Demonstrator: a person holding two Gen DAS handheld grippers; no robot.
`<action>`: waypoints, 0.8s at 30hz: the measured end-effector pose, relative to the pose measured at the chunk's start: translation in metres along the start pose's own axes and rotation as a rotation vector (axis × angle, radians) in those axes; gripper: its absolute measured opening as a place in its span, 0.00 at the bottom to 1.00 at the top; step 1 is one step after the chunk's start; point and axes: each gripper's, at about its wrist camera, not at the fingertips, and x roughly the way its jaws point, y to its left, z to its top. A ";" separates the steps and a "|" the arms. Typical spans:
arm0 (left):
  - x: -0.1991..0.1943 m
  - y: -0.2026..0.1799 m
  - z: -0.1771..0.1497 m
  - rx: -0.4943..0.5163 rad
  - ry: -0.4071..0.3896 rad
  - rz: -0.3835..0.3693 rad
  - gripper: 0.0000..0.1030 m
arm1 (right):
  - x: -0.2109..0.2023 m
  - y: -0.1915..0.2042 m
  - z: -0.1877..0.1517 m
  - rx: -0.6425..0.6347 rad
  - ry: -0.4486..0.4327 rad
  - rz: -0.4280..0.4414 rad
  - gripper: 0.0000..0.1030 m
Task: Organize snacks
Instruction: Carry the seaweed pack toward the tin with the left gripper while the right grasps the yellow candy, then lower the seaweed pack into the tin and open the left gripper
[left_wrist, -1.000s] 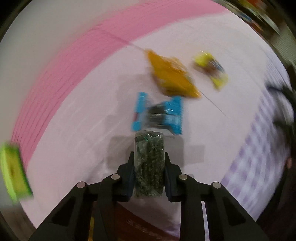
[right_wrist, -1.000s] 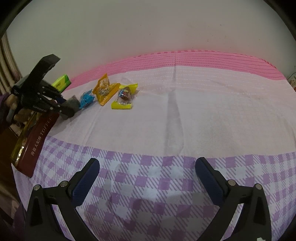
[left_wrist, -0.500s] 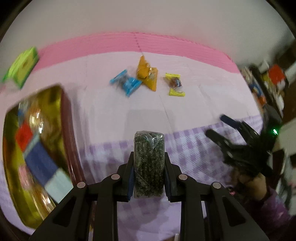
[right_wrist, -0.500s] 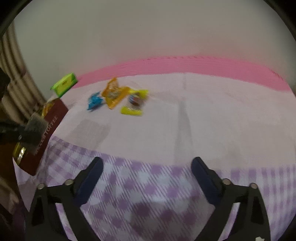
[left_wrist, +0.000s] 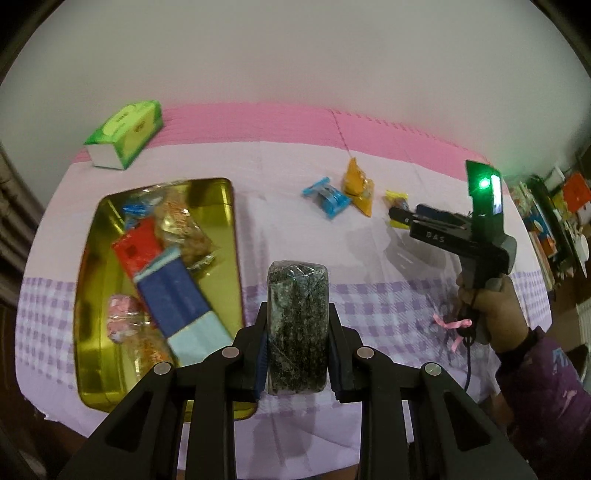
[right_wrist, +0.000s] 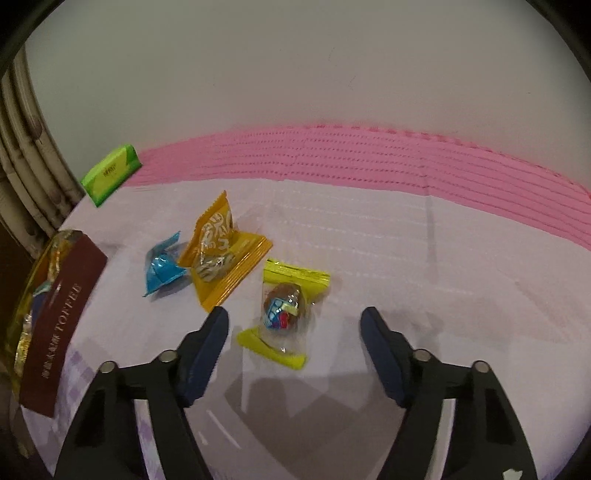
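Note:
My left gripper (left_wrist: 297, 325) is shut on a dark green seaweed snack pack (left_wrist: 297, 325), held above the table just right of the gold tin (left_wrist: 86, 280), which holds several wrapped snacks. My right gripper (right_wrist: 294, 325) is open, its fingers either side of a yellow-edged candy packet (right_wrist: 284, 310) lying on the cloth. An orange packet (right_wrist: 221, 254) and a blue packet (right_wrist: 162, 269) lie left of it. In the left wrist view the right gripper (left_wrist: 400, 216) hovers by the yellow packet (left_wrist: 396, 199), with the orange (left_wrist: 357, 186) and blue (left_wrist: 327, 196) packets beside it.
A green tissue pack (left_wrist: 125, 133) sits at the back left on the pink band. The tin's dark red toffee lid (right_wrist: 59, 317) stands at the left edge of the right wrist view. A wall rises behind the table. Shelves with clutter (left_wrist: 554, 221) are at far right.
My left gripper pulled back and swung left with the seaweed pack, so the gold tin came into view. My right gripper moved forward and left over the yellow packet.

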 end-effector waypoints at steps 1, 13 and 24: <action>-0.001 0.001 0.000 -0.004 -0.007 0.004 0.26 | 0.001 0.004 0.001 -0.023 -0.001 -0.030 0.46; -0.041 0.067 -0.016 -0.134 -0.103 0.089 0.26 | -0.052 -0.007 -0.050 0.056 -0.039 -0.046 0.21; -0.041 0.128 -0.031 -0.243 -0.142 0.134 0.26 | -0.057 -0.004 -0.079 0.066 -0.067 -0.144 0.21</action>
